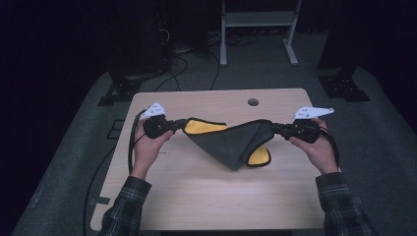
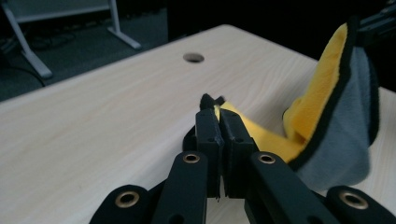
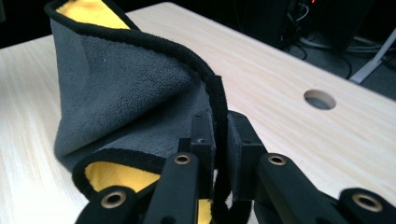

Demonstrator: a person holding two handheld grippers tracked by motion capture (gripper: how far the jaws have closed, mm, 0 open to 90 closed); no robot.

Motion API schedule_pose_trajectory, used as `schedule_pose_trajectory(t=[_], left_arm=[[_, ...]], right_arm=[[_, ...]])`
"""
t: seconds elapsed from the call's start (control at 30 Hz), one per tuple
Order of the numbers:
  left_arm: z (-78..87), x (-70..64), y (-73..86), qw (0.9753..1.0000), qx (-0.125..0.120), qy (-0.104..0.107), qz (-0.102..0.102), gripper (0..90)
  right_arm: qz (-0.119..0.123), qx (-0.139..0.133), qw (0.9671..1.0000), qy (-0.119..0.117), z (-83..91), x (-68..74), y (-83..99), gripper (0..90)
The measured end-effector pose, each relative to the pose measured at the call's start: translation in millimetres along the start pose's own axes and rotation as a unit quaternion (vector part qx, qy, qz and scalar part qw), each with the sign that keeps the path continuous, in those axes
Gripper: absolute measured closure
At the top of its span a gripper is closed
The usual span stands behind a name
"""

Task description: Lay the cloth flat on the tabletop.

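Person at a light wood desk (image 1: 206, 196), a gripper in each hand. Cloth (image 1: 231, 142) is grey on one side, yellow on the other, w/ black trim, and is strung between the two grippers over the middle of the desk, a bit nearer the far edge than the near one.

Left gripper (image 1: 181, 125) sits toward the desk's left edge, held in the left hand (image 1: 147, 142). In the left gripper view its jaws are pressed together on a cloth corner (image 2: 219, 106); black hem and a bit of yellow poke out past the tips. Yellow face runs off to the right there, grey side hanging below it.

Right gripper (image 1: 275, 128) is toward the right edge, in the right hand (image 1: 319, 150). In the right gripper view the jaws are clamped on the black-trimmed edge (image 3: 219, 140), hem running down between them; grey face rises up-left, yellow lining shows low by the jaws.

From the high view the cloth sags between the two grip points into a V, lowest fold pointing toward the near edge, approx. mid-desk. Can't tell if that fold touches the wood. A yellow flap (image 1: 259, 156) shows at the lower right of the sag.

Round cable hole (image 1: 253, 102) near the far edge, well apart from the cloth. Plaid sleeves (image 1: 123, 206) come in from the near edge. White frame legs (image 1: 255, 29) stand on the floor beyond the desk.
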State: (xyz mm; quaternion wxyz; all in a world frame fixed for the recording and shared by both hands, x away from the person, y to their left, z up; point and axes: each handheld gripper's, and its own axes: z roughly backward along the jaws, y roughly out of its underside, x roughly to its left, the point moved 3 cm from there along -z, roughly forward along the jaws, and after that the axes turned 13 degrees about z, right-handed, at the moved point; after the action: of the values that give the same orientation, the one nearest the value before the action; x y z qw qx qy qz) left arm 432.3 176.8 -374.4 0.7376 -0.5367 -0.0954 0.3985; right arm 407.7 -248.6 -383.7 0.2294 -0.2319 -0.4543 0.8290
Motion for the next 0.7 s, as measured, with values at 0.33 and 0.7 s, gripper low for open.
schedule_pose_trajectory(t=[0.33, 0.7], left_arm=[[33.4, -8.8, -24.4, 0.9987, -0.048, -0.006, -0.017, 87.7], [59.5, -22.8, -40.6, 0.9961, -0.081, -0.002, -0.034, 87.7]], right_arm=[[0.006, -0.030, 0.9994, 0.015, 13.4, -7.3, -21.9, 81.4], [0.030, -0.050, 0.9981, 0.021, 32.7, -2.4, -47.2, 81.5]])
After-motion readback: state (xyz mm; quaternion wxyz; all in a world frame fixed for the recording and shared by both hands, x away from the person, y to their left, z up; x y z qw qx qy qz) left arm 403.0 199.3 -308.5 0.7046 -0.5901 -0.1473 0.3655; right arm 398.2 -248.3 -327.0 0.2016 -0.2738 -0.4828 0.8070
